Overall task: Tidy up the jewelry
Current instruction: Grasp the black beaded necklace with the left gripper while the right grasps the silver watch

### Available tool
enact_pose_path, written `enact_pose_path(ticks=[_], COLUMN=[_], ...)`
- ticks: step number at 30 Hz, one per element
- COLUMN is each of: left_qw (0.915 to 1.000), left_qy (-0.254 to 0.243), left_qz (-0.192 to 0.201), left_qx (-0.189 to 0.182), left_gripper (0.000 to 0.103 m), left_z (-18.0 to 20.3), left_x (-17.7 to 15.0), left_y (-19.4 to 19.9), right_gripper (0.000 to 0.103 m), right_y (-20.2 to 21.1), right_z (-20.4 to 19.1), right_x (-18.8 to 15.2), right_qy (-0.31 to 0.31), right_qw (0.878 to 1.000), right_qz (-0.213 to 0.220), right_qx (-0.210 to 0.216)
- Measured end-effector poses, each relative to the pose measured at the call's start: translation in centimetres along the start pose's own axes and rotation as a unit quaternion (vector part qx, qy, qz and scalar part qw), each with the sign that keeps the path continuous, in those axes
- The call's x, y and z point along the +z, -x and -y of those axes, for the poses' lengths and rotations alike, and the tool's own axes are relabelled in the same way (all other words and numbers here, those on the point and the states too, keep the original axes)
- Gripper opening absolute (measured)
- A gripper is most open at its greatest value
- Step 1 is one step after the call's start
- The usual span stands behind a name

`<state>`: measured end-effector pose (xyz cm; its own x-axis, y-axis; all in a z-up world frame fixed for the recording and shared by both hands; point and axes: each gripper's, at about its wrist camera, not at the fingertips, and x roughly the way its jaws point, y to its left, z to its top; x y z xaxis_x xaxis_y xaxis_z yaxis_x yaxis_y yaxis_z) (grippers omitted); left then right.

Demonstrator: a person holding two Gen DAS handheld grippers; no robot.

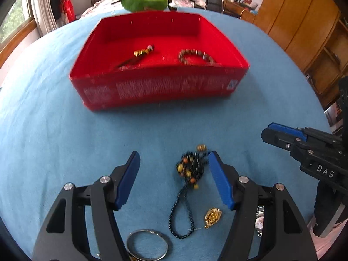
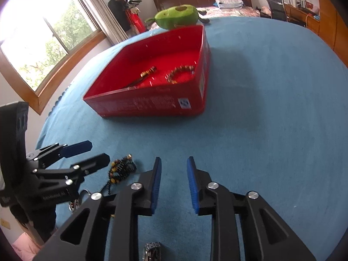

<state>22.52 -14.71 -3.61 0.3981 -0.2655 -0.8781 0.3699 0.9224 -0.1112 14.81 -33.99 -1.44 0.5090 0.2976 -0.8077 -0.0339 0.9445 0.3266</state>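
A dark beaded necklace with orange beads lies bunched on the blue cloth, its loop trailing toward me. My left gripper hovers over it, open, with the bead cluster between the fingers and close to the right-hand pad. Near it lie a gold pendant, a silver bangle and a watch. The red box beyond holds a bead bracelet and a tasselled piece. My right gripper is open over bare cloth, right of the necklace and of the left gripper.
A green avocado plush sits behind the red box. The blue cloth stretches bare to the right of the box. Its left edge drops off below the window. A watch lies just under my right gripper.
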Motion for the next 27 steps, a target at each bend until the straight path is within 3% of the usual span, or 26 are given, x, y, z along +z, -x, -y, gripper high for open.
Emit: enact_pose_path(ticks=[10, 16, 18, 23, 25, 27], left_qw=[0.9998, 0.9997, 0.9995, 0.9994, 0.9993, 0.9994], left_qy=[0.006, -0.013, -0.02, -0.03, -0.034, -0.031], left_qz=[-0.014, -0.013, -0.013, -0.018, -0.017, -0.014], left_qx=[0.011, 0.016, 0.021, -0.002, 0.002, 0.008], left_gripper=[0.064, 0.063, 0.059, 0.055, 0.046, 0.029], left_z=[0.0, 0.8, 1.2, 2.2, 2.4, 2.4], left_x=[-1.5, -1.6, -1.7, -2.2, -2.4, -2.4], left_y=[-2.1, -2.7, -2.9, -2.9, -3.1, -3.2], right_gripper=[0.026, 0.026, 0.026, 0.026, 0.026, 0.026], right_y=[-1.4, -1.5, -1.4, -1.4, -1.4, -1.4], right_z=[-0.2, -0.1, -0.1, -0.1, -0.1, 0.1], right_x=[-0.8, -0.9, -0.9, -1.0, -1.0, -1.0], right_qy=[0.011, 0.013, 0.013, 0.012, 0.011, 0.008], right_qw=[0.999, 0.999, 0.999, 1.0, 1.0, 1.0], right_qz=[-0.011, -0.013, -0.012, -0.011, -0.011, -0.011], right_qx=[-0.033, -0.03, -0.028, -0.026, -0.025, -0.023])
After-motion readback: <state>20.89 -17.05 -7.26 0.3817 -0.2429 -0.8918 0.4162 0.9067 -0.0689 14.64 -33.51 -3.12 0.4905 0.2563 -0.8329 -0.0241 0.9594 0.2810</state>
